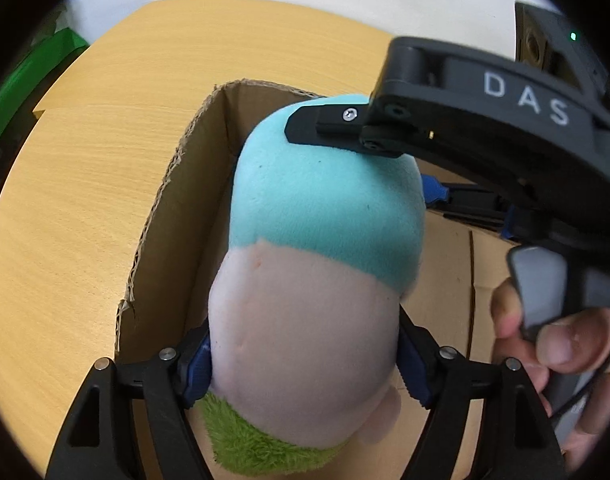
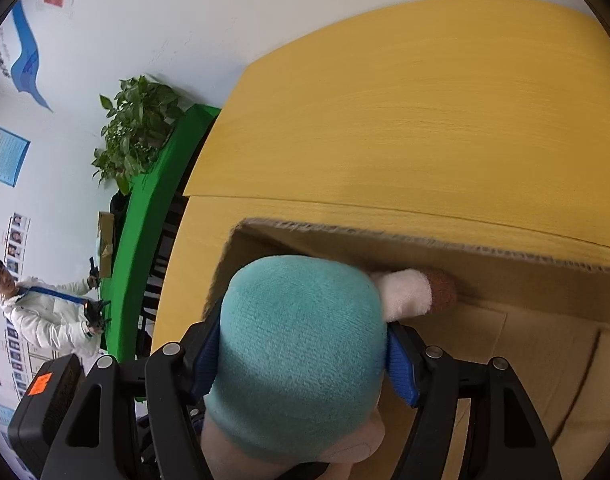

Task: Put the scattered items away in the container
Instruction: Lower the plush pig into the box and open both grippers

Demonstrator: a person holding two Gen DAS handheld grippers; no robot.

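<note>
Left wrist view: the left hand-held gripper (image 1: pixel 305 364) is clamped on the pink belly of a plush toy (image 1: pixel 317 280), blue pads squeezing both sides. The toy hangs inside the open cardboard box (image 1: pixel 165 208) on the wooden bench (image 1: pixel 85 184), and the right hand-held gripper (image 1: pixel 325 128) comes in from the upper right onto its teal end.

Right wrist view: the right one's blue pads pinch that teal end, box wall just behind.

An office: wall notices (image 2: pixel 3 156), photo board (image 2: pixel 17 240), potted plant (image 2: pixel 139 124), wooden desk (image 2: pixel 425 120).
</note>
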